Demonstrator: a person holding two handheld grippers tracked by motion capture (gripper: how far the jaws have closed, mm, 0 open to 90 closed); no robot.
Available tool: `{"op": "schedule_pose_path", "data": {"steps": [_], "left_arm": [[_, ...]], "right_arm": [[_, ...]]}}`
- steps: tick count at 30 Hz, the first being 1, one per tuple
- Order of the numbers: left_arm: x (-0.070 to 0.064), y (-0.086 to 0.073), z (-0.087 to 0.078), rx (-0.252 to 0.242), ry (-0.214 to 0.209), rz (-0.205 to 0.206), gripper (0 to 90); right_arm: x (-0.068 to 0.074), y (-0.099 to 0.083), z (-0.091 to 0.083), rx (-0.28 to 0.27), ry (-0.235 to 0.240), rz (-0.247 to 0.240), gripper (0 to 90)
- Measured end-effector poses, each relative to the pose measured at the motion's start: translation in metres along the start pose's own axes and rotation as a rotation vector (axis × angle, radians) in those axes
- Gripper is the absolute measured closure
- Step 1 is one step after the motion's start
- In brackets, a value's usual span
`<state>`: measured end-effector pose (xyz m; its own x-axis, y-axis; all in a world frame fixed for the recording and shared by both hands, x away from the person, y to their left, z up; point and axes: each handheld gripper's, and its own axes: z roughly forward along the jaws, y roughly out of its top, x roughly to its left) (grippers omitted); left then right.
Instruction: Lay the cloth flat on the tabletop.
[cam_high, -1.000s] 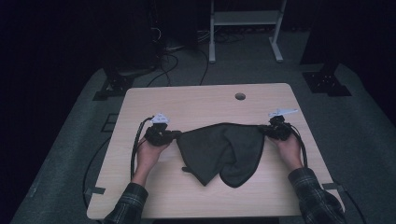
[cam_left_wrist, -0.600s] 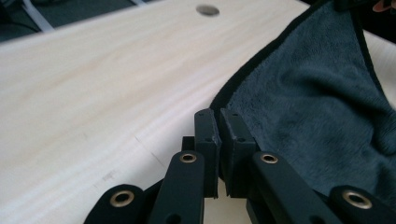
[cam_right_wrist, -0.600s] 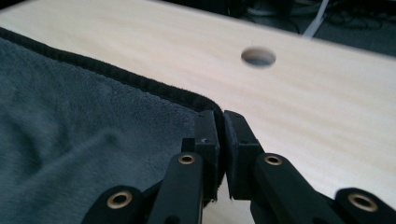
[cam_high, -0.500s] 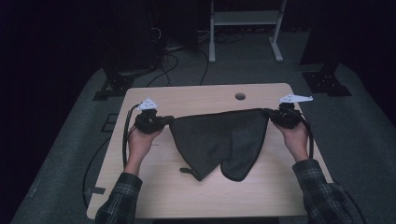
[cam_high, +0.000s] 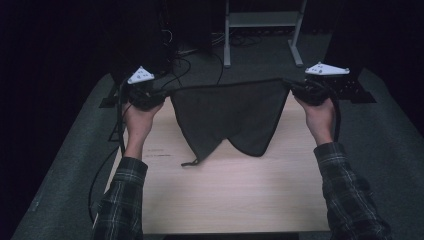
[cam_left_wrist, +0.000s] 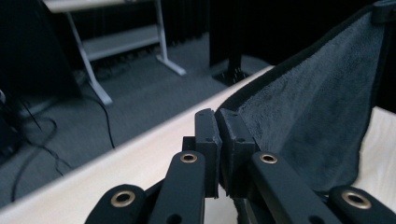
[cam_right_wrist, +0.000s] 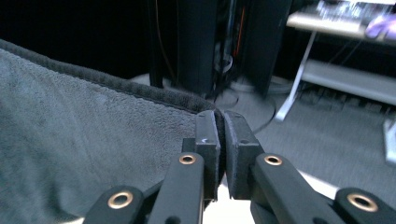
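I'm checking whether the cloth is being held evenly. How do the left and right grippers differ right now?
In the high view the left gripper sits a little lower in the picture than the right gripper. The cloth narrows to a thin strip toward the left gripper, but stays broad almost up to the right gripper. Both are shut on the cloth's top edge, which runs taut between them, and the cloth hangs above the table.

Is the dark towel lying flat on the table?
No, the dark towel hangs stretched between both raised hand-held grippers above the table.
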<state>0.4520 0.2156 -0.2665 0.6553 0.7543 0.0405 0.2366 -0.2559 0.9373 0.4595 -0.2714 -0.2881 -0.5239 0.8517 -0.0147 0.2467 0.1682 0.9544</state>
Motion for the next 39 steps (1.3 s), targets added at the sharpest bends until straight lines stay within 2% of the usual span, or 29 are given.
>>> {"op": "schedule_pose_path", "data": {"steps": [3, 5, 7, 11, 19, 24, 26, 28, 29, 31, 39], "left_arm": [[0.001, 0.013, -0.008, -0.036, 0.018, 0.017, 86.4], [0.001, 0.016, -0.011, -0.047, 0.020, 0.018, 86.4], [0.000, 0.014, -0.010, -0.034, 0.020, 0.027, 86.4], [-0.001, 0.004, -0.006, -0.016, 0.007, 0.015, 86.4], [-0.008, -0.013, -0.004, 0.024, -0.029, 0.014, 86.4], [-0.015, -0.028, -0.006, 0.047, -0.055, 0.013, 86.3], [-0.018, -0.036, -0.007, 0.063, -0.062, 0.016, 86.4], [-0.020, -0.044, -0.008, 0.077, -0.067, 0.015, 86.3], [-0.021, -0.049, -0.009, 0.080, -0.071, 0.012, 86.3], [-0.023, -0.059, -0.010, 0.093, -0.080, 0.001, 86.3], [-0.031, -0.095, -0.010, 0.134, -0.110, -0.040, 86.3]], "right_arm": [[0.002, 0.015, -0.008, -0.039, -0.001, -0.019, 84.7], [0.004, 0.020, -0.011, -0.053, -0.002, -0.030, 84.7], [0.005, 0.019, -0.013, -0.059, 0.005, -0.030, 84.7], [0.006, 0.010, -0.014, -0.047, 0.013, -0.029, 84.7], [0.007, -0.016, -0.015, -0.009, 0.039, -0.007, 84.6], [0.013, -0.040, -0.023, 0.006, 0.077, 0.009, 84.5], [0.014, -0.044, -0.024, 0.013, 0.084, 0.009, 84.5], [0.019, -0.059, -0.027, 0.034, 0.101, 0.008, 84.5], [0.019, -0.059, -0.027, 0.034, 0.101, 0.008, 84.5], [0.021, -0.070, -0.028, 0.050, 0.110, 0.006, 84.5], [0.028, -0.112, -0.033, 0.122, 0.153, 0.046, 84.5]]}}
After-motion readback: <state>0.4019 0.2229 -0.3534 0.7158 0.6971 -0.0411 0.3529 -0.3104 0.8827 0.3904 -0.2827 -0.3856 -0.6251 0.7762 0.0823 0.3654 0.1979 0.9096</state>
